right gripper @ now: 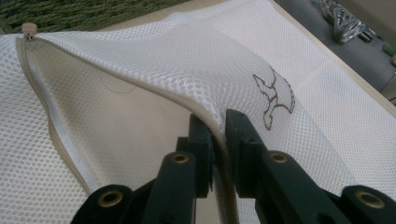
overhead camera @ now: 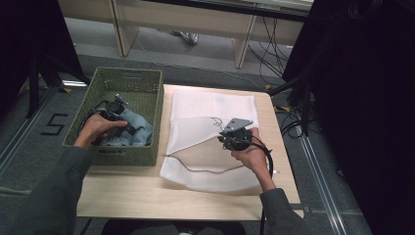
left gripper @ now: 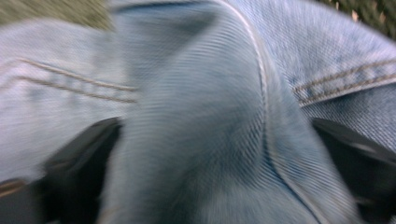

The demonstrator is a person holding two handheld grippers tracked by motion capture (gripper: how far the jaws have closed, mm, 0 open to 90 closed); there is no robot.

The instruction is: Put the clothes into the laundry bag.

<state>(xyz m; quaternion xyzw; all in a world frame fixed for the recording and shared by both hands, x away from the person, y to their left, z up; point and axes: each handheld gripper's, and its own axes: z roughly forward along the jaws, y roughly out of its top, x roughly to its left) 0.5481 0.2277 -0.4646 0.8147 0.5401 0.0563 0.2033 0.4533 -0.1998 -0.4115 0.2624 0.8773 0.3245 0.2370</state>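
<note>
A green woven basket [overhead camera: 128, 73] stands at the table's left and holds a bundle of light blue jeans [overhead camera: 139, 129]. My left gripper [overhead camera: 117, 113] is down inside it, on the jeans. In the left gripper view its jaws stand wide apart with a fold of denim [left gripper: 187, 70] bulging between them, blurred. A white mesh laundry bag [overhead camera: 210, 105] lies unzipped on the table. My right gripper [overhead camera: 226, 138] is shut on the zipper edge of the bag's upper layer [right gripper: 140, 107] and lifts it, so the mouth gapes. A small embroidered mark [right gripper: 275, 98] sits beside the jaws.
The zipper pull [right gripper: 29, 30] lies at the bag's far corner, near the basket. Bare wooden table [overhead camera: 147, 196] runs along the front. Black stands and cables [overhead camera: 293, 122] crowd the floor at the right, and desk legs [overhead camera: 242, 46] stand beyond the table.
</note>
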